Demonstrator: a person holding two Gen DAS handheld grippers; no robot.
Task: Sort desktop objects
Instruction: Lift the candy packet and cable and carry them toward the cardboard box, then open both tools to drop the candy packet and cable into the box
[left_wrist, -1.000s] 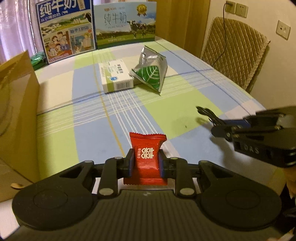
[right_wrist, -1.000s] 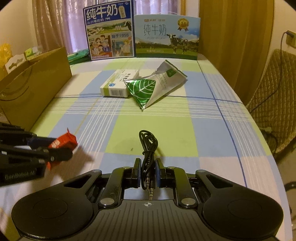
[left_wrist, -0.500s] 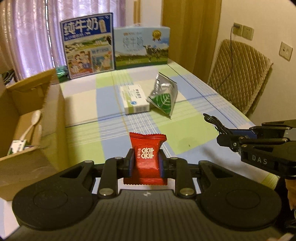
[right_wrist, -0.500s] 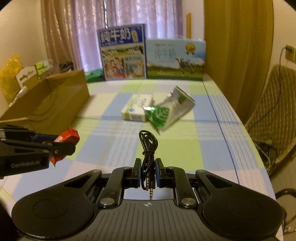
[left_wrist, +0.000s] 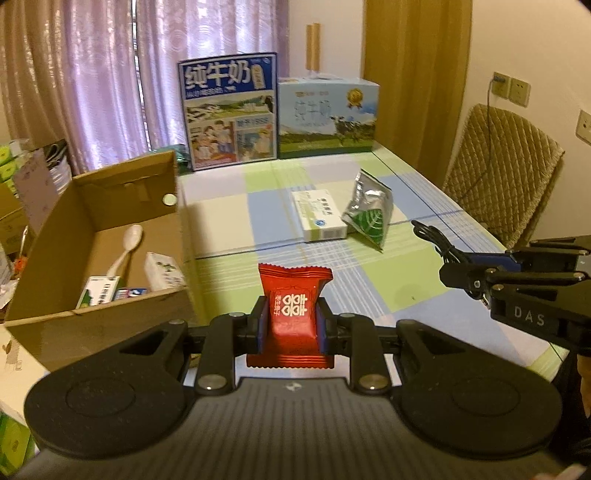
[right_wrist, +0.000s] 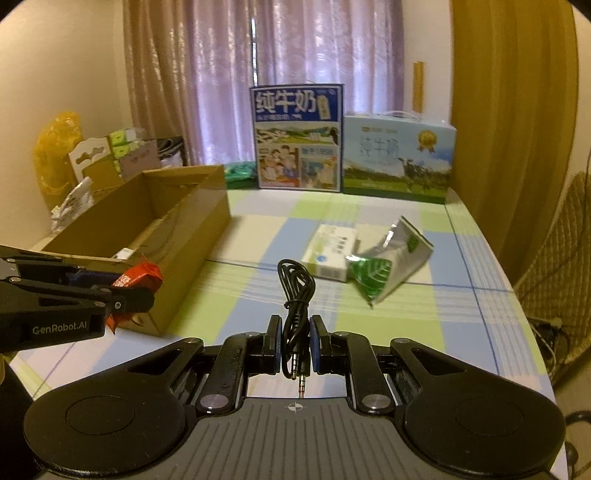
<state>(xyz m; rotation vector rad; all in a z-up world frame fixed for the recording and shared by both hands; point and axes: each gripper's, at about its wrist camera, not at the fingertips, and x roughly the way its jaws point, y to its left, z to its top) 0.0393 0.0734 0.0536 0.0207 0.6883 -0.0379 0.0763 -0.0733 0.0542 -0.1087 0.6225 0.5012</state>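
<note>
Checked tablecloth (left_wrist: 229, 229) beside the cardboard box (left_wrist: 173, 177): left gripper (left_wrist: 291, 328) pinches a red candy (left_wrist: 291, 314), right gripper (right_wrist: 295, 343) a coiled cable (right_wrist: 295, 291); carry each over the box's rim before letting go.

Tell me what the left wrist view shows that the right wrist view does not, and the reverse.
Only the left wrist view looks down into the cardboard box, showing a white spoon and small cartons; it also shows wall sockets. Only the right wrist view shows the yellow bag and the cable's plugs. Both show the left gripper clamping the red candy, the right gripper clamping the black cable, the white box, the foil pouch and milk cartons.
</note>
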